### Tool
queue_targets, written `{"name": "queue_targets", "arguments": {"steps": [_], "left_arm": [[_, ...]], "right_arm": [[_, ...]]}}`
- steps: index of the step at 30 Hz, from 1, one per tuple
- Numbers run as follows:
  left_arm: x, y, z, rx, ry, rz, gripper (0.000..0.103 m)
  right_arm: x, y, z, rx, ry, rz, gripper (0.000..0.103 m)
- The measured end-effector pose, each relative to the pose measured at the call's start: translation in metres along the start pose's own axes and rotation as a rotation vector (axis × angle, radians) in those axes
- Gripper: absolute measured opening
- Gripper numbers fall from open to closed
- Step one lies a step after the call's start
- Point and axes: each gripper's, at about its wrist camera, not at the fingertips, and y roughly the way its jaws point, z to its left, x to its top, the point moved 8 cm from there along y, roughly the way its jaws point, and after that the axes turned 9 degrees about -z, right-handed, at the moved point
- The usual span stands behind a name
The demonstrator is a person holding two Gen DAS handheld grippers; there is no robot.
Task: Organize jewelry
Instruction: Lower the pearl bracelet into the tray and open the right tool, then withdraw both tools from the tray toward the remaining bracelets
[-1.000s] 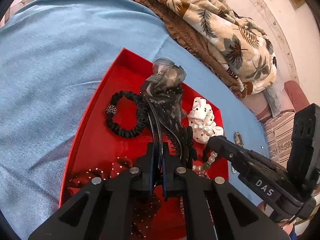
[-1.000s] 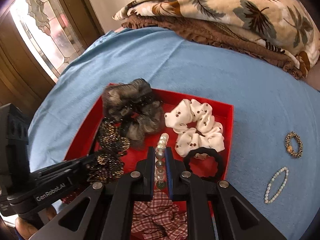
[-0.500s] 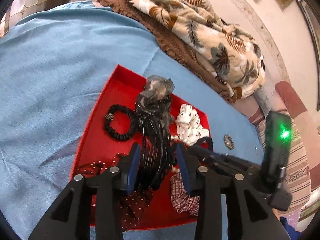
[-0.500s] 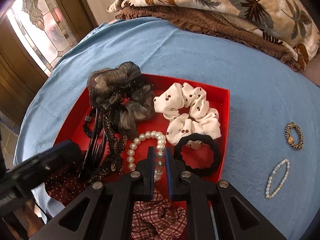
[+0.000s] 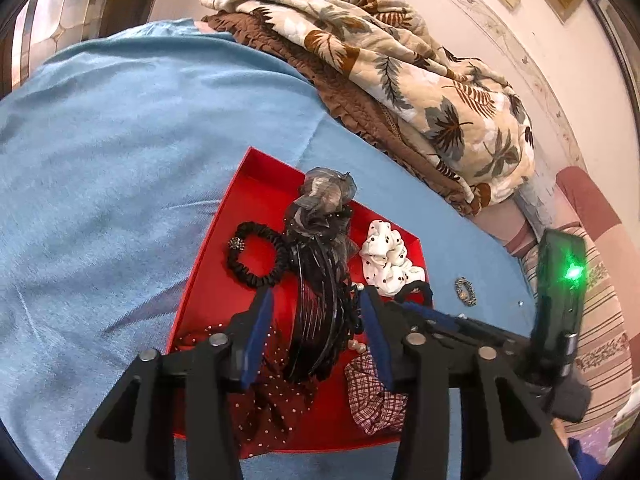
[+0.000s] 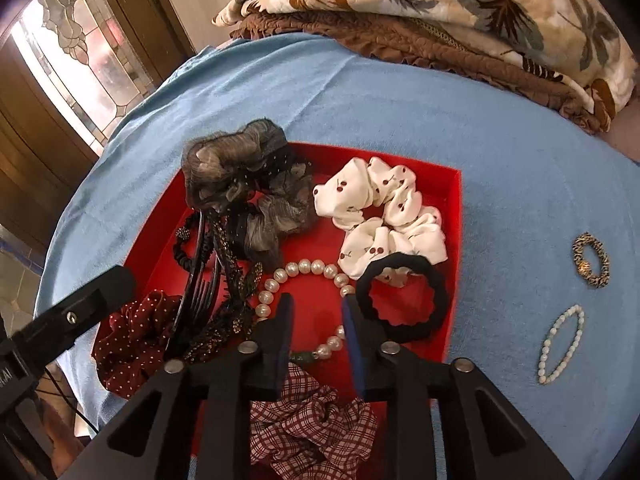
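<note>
Looking along the left claw [image 5: 316,316], a shallow red tray [image 5: 208,280] lies on a blue cloth-covered surface [image 5: 100,160]. Inside it are a thin black hair tie with a small beaded charm [image 5: 256,256], a grey gauze scrunchie [image 5: 326,196], a white dotted scrunchie [image 5: 384,260], a dark red dotted scrunchie [image 5: 272,400], a checked scrunchie [image 5: 372,400] and a black comb-toothed headband [image 5: 316,320]. The left claw's jaws have just been opening; they stand apart on either side of the headband, which rests in the tray with its sides clear of the blue pads. The left claw tilts downward toward the tray. A leaf-print quilt [image 5: 400,72] is heaped beyond.

From the right wrist, the same tray [image 6: 452,240] also holds a pearl bracelet [image 6: 304,272] lying flat and a plain black hair tie [image 6: 400,300] overlapping the white scrunchie [image 6: 380,216]. The right claw [image 6: 316,320] points steeply down; its jaws have just been opening and are released, with the bracelet's near curve lying between them, untouched. Outside the tray, on the cloth to the right, lie a small leopard-print ring [image 6: 592,260] and a pale bead bracelet [image 6: 560,344], near each other.
</note>
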Motion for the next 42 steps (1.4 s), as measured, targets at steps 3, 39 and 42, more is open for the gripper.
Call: {"name": "queue_targets", "arguments": {"steps": [3,39,42], "left_arm": [[-0.001,-0.001,-0.004,0.021,0.035,-0.009,0.045],[-0.052,-0.014,-0.076,0.286,0.464,-0.130,0.053],[-0.062,-0.030,-0.089,0.279,0.504,-0.172,0.053]], "right_arm": [[0.003,-0.008,-0.001,0.007,0.008,-0.018,0.038],[-0.077,-0.151,-0.192,-0.181,0.193,-0.182,0.064],[-0.086,-0.156,-0.217,-0.200,0.226,-0.180,0.064]]}}
